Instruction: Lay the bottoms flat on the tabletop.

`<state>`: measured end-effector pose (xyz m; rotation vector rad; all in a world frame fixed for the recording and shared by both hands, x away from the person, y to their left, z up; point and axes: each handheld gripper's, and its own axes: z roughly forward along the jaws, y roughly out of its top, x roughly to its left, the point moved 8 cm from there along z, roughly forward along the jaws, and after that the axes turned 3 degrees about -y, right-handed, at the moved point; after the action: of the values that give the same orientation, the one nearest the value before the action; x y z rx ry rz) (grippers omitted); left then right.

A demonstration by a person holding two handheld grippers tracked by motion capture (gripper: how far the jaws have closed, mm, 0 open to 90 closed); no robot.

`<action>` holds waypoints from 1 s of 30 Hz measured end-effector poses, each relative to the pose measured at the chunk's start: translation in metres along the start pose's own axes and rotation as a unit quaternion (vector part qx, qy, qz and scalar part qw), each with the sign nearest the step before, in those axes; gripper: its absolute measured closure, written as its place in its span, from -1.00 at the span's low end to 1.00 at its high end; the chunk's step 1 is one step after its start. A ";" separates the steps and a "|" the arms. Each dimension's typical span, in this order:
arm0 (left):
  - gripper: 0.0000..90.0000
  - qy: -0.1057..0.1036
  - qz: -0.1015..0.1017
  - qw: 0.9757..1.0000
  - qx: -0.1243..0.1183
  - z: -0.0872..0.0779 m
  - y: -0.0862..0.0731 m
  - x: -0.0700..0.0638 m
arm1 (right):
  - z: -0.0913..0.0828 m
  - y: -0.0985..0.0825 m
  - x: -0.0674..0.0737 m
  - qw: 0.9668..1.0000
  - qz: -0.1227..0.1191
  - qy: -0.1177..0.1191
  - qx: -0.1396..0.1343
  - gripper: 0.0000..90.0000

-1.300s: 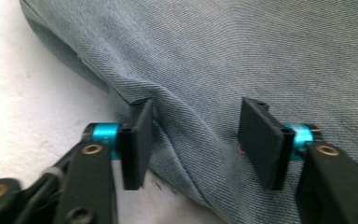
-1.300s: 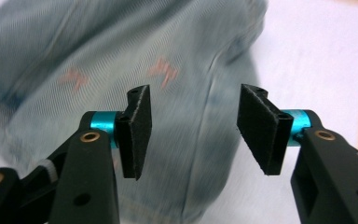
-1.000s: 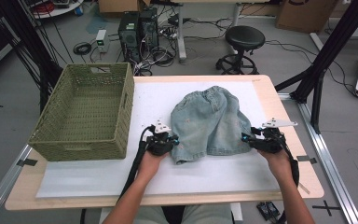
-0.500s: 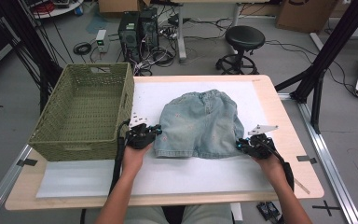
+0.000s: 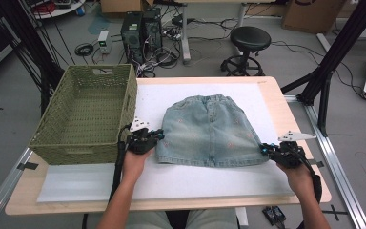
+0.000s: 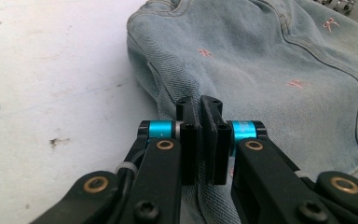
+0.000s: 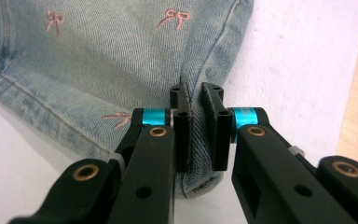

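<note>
High view: denim skirt (image 5: 208, 131) flat on white mat (image 5: 171, 176), beside green basket (image 5: 88, 114); left gripper (image 5: 158, 137), right gripper (image 5: 265, 148) at hem corners.
Left gripper view: jaws clamped on skirt edge.
Right gripper view: jaws just closed, pinching hem corner.

We are looking at two identical hand-held tools: the left gripper (image 6: 200, 105) and the right gripper (image 7: 195, 91), each wearing matte black linkage arms studded with brass-coloured pivot pins and black screws. Just behind each pair of flat black jaws, anodised blue collars are gleaming on either side. A white cable tie is showing below the left gripper's jaws. From above, pale three-cornered plates are riding atop both tools, black cables are trailing back from them, and the forearms are showing no sleeves.
</note>
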<state>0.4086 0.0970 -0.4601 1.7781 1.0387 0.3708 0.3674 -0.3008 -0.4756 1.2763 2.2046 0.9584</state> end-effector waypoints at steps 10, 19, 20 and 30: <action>0.07 -0.026 0.015 1.000 0.007 -0.008 -0.008 -0.006 | 0.001 0.026 0.027 0.998 -0.012 0.032 -0.051 0.25; 0.02 -0.037 0.025 0.999 0.014 -0.012 -0.014 -0.009 | 0.068 0.052 0.087 0.991 -0.106 0.078 0.003 0.59; 0.02 -0.035 0.032 0.999 0.016 -0.012 -0.015 -0.009 | 0.073 0.051 0.087 0.991 -0.114 0.074 0.020 0.86; 0.02 -0.037 0.052 0.998 0.021 -0.009 -0.017 -0.014 | 0.066 0.099 0.066 0.994 -0.085 0.048 -0.043 0.98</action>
<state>0.3862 0.0933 -0.4677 1.8754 0.9108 0.3472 0.4356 -0.1865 -0.4479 1.0055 2.2758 1.0534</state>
